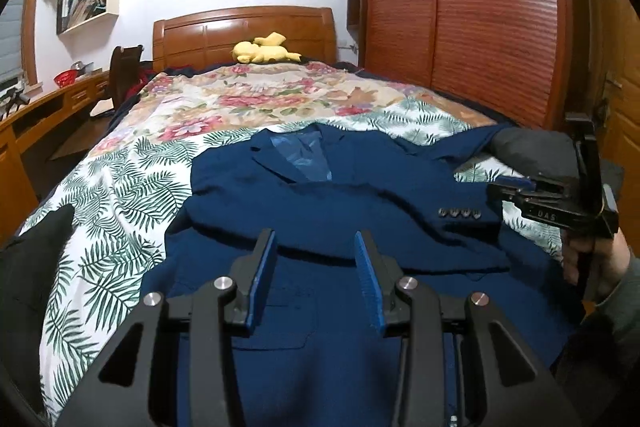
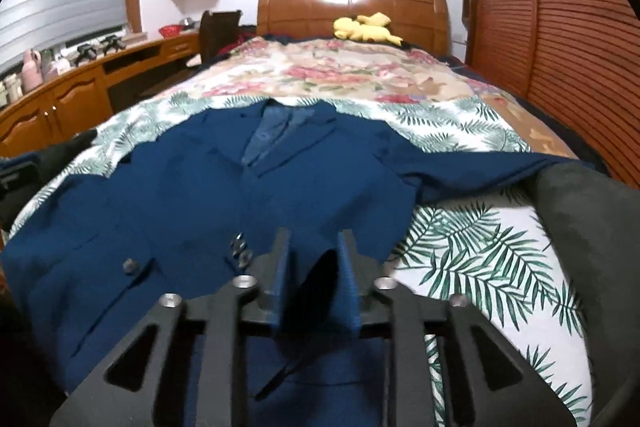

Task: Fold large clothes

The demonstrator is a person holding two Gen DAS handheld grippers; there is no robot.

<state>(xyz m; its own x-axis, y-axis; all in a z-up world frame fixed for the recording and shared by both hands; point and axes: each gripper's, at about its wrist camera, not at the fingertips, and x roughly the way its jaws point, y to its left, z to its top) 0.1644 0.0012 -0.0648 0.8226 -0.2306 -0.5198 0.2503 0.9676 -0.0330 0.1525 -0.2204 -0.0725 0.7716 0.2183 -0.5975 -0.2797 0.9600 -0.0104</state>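
The navy jacket (image 1: 344, 187) lies face up on the bed (image 1: 120, 187), collar toward the far headboard, one sleeve already folded across its chest. The left gripper (image 1: 316, 267) hovers spread above the near hem, holding nothing. The right gripper (image 2: 314, 259) seems to pinch a fold of the jacket at its right edge. If that thin pinch slips, the sleeve (image 1: 460, 217) could slide off and the fold skew.

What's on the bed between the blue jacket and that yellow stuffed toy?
Only bedding: past the blue jacket, leaf-print sheet, then floral quilt up to the yellow stuffed toy. Both views show it.
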